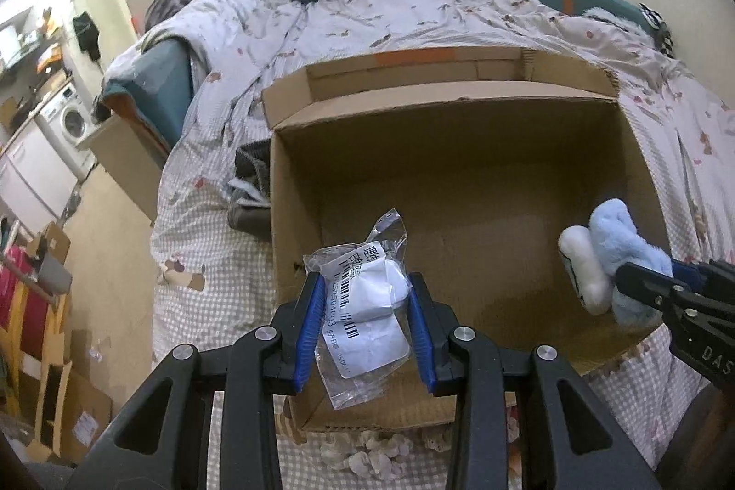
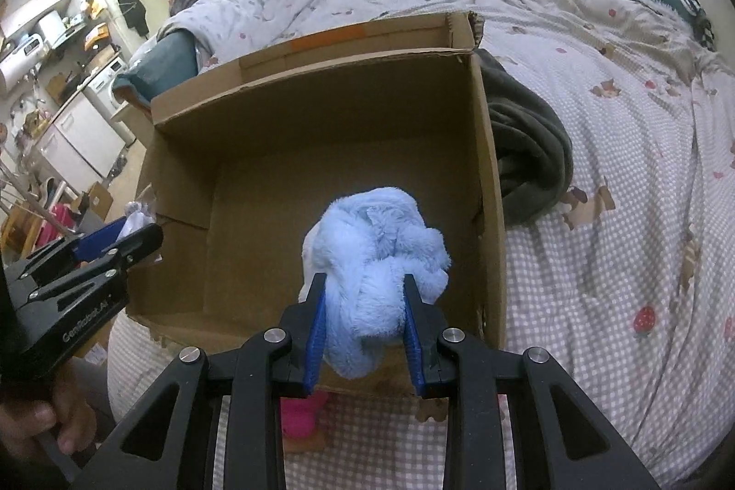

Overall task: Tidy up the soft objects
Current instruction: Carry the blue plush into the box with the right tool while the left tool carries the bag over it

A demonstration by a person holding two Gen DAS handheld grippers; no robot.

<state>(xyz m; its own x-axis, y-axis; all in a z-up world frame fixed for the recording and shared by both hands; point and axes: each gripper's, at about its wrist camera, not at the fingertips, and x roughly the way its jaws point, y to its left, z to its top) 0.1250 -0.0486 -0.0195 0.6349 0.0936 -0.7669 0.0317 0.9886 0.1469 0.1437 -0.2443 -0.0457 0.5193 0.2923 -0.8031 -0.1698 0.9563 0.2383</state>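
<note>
Soft objects are in both grips at this moment, each hanging over the open cardboard box (image 1: 459, 177) that sits on the bed (image 2: 620, 214). The left hand-held gripper (image 1: 364, 320) has its blue pads (image 1: 307, 334) partly closed on a clear plastic packet (image 1: 367, 301), which holds something white and folded behind a printed barcode label. The film is crinkly and slick, and its loose top corner stands up above the jaws, so the pinch falls on the padded middle, probably because the bare film would slip.

The right hand-held gripper (image 2: 365, 324) is likewise partly closed, its pads sunk into a pale blue plush toy (image 2: 376, 260). The pile is long and fluffy, the body lumpy and rounded, and it bulges out above and below the jaws. From the left wrist view a white plush part (image 1: 585, 274) of the toy shows beside the blue. Both grippers tilt downward over the box's near edge, which looks like the pose for dropping things in.

The box is plain corrugated board with stiff square walls, a far flap folded back and a strip of orange tape (image 1: 413, 57) along it. Its floor looks bare. Just outside its right wall lies a dark grey fleece blanket (image 2: 528, 150), bunched in soft folds. A pink plush item (image 2: 301, 416) lies on the checked quilt near the box's front edge. A hand (image 2: 41, 421) grips the left tool's handle.
</note>
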